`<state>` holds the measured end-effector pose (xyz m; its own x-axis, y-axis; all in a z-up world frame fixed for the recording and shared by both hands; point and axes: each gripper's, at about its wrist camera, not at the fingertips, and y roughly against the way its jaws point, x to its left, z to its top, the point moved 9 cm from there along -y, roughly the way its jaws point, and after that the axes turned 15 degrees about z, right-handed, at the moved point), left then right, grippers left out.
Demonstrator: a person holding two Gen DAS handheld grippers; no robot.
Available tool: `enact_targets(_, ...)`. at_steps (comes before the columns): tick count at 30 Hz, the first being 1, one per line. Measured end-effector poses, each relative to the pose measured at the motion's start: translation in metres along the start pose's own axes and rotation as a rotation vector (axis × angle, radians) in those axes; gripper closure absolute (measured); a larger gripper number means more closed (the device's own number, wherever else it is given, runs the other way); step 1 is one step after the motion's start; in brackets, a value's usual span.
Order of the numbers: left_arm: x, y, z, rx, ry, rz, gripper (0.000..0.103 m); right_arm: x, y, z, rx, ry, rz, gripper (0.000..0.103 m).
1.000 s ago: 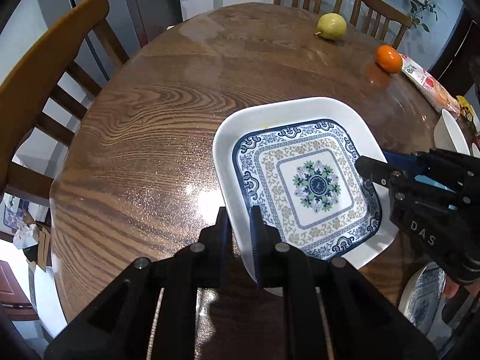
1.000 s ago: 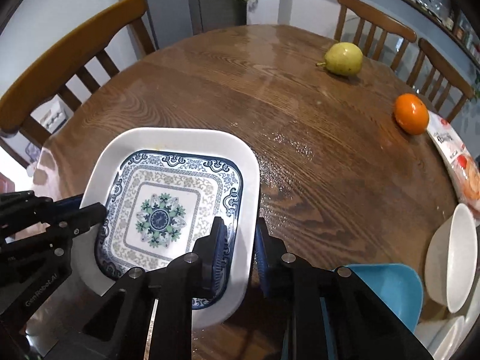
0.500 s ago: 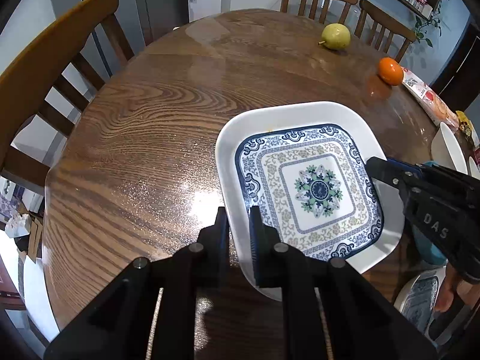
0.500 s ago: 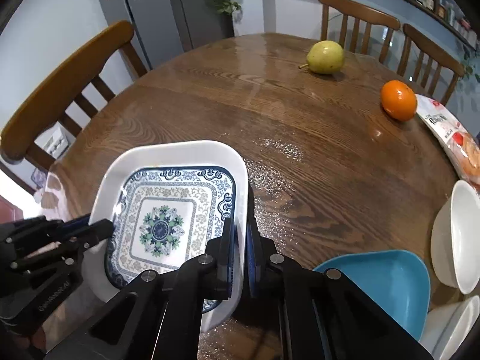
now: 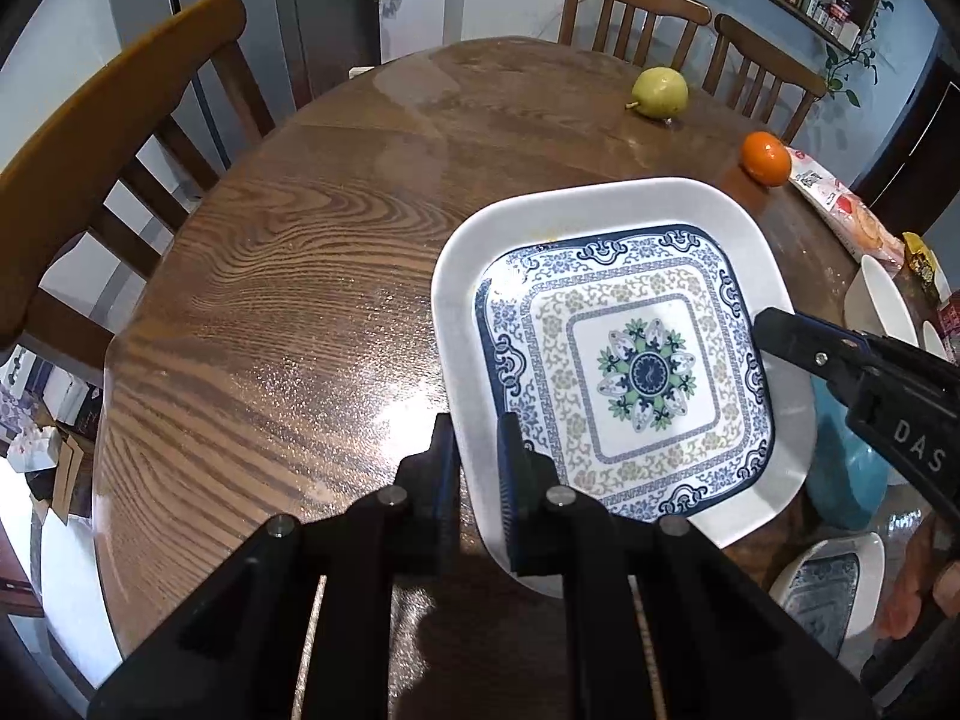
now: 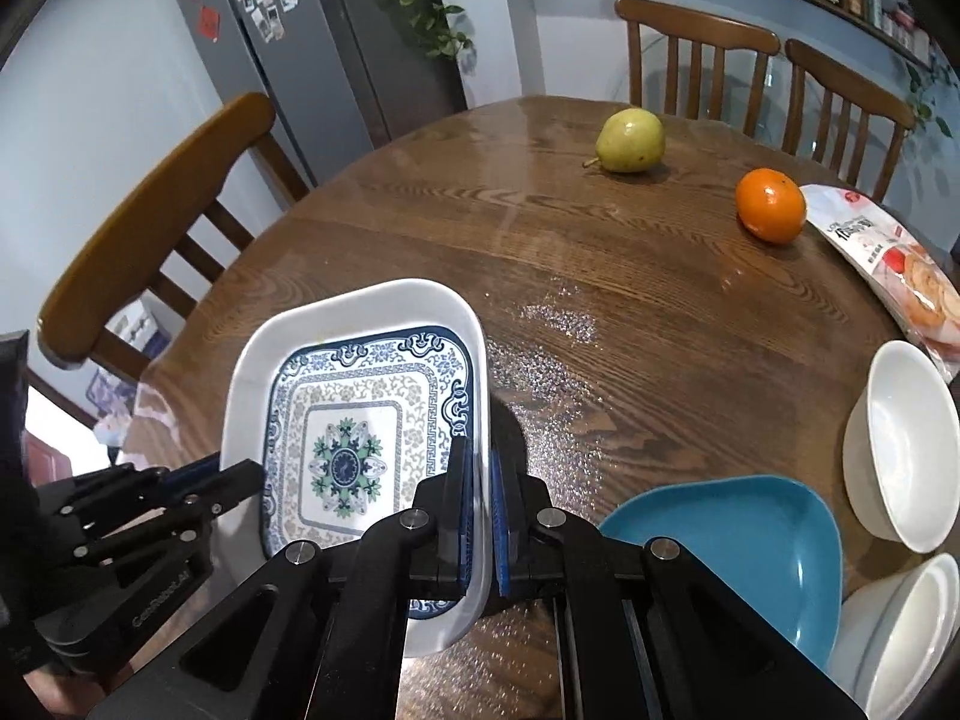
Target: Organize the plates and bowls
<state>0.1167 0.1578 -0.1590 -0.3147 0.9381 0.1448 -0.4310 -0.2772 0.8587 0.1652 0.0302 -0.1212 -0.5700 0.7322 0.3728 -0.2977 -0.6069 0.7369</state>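
Lifted now off the table (image 5: 288,312), the square patterned plate (image 5: 624,360) hangs between both grippers: left gripper (image 5: 477,468) clenched on its seven o'clock rim, right gripper (image 6: 477,510) just closed on the opposite rim. Best keep it level, both rising together. White border, blue-green floral centre.

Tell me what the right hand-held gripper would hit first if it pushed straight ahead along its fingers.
The right hand-held gripper is shut on the rim of the patterned square plate. Straight ahead lies bare wooden table; probably that, though depth is unclear.
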Motion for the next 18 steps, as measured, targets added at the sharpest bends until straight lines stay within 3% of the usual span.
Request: enact_targets(18,-0.006,0.043,-0.006,-0.096,-0.029,0.019,0.092,0.004,0.049,-0.02,-0.09,-0.04,0.028,0.095)
